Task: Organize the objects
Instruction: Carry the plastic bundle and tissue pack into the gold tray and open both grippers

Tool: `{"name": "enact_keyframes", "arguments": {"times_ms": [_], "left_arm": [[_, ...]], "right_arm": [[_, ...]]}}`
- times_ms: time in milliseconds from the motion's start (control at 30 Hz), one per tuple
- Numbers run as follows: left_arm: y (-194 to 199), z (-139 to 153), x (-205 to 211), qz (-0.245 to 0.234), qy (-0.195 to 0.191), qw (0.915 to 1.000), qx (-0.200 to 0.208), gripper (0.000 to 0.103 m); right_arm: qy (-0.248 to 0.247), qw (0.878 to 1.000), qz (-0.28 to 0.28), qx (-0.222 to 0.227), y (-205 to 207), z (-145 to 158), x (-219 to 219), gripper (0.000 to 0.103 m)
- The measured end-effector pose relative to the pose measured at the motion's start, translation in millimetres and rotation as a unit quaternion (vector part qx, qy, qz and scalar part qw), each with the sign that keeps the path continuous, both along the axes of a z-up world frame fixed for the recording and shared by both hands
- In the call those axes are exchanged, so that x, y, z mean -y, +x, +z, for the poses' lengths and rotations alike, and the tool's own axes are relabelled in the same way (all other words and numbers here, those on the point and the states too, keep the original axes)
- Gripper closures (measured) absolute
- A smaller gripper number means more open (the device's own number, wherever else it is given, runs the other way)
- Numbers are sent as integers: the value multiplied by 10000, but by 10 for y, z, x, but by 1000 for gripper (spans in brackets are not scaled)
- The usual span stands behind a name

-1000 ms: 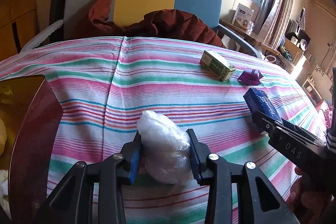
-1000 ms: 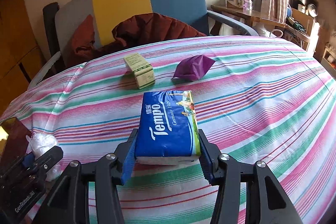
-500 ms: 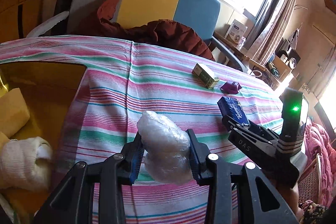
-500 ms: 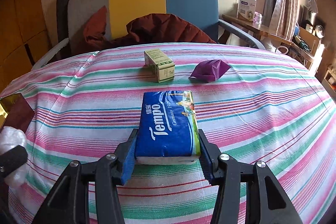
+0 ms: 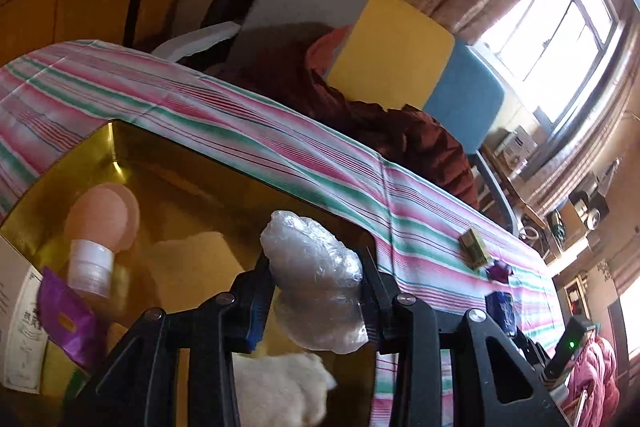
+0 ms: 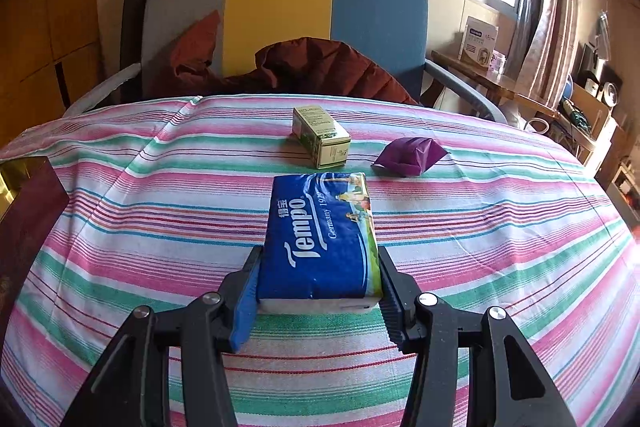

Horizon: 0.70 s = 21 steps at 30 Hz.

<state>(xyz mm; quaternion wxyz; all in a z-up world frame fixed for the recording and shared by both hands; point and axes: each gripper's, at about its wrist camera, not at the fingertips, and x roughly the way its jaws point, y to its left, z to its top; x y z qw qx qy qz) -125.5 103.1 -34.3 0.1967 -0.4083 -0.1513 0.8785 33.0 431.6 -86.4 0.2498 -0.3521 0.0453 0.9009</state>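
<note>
My left gripper (image 5: 316,291) is shut on a crumpled clear plastic bag (image 5: 316,283) and hangs over the open gold-lined box (image 5: 120,147). Inside the box lie a pink bottle with a white cap (image 5: 98,227), a purple packet (image 5: 68,319), a white carton (image 5: 16,323) and a white cloth (image 5: 280,387). My right gripper (image 6: 318,283) is shut on a blue Tempo tissue pack (image 6: 320,235) above the striped tablecloth (image 6: 500,227). A green box (image 6: 320,137) and a purple pouch (image 6: 408,155) lie beyond it. The tissue pack (image 5: 500,309) also shows far right in the left wrist view.
A grey, yellow and blue chair (image 6: 280,19) with a dark red jacket (image 6: 320,67) stands behind the table. The box's dark red outer wall (image 6: 28,211) rises at the left table edge. A side table with a carton (image 6: 478,41) stands at the right under the window.
My left gripper has swung left and up with the plastic bag, from over the tablecloth to over the open box, rolling as it went. The right gripper has shifted slightly, still holding the tissue pack.
</note>
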Motion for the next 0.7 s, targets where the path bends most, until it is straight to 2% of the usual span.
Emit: {"name": "enact_keyframes", "arguments": {"times_ms": [200,300,367,500,700], "left_arm": [[-422,-129,343,583,0,9976,361,65],[-572,-208,439,710,31,9964,465,62],[-644,-257,478,783,-7,9952,582,53],[-600,-296,588,935,172,9934,644,50],[-237,-270,634,870,337,9949,389,49]], "right_arm": [[65,10000,9,72,-15,-16,25,50],[71,9999,-6,82,-13,-20,27,50],[69,9999,-6,82,-13,-21,25,50],[55,9999,-8,119,-20,-35,21,50],[41,9998,-21,169,-31,-56,28,50]]}}
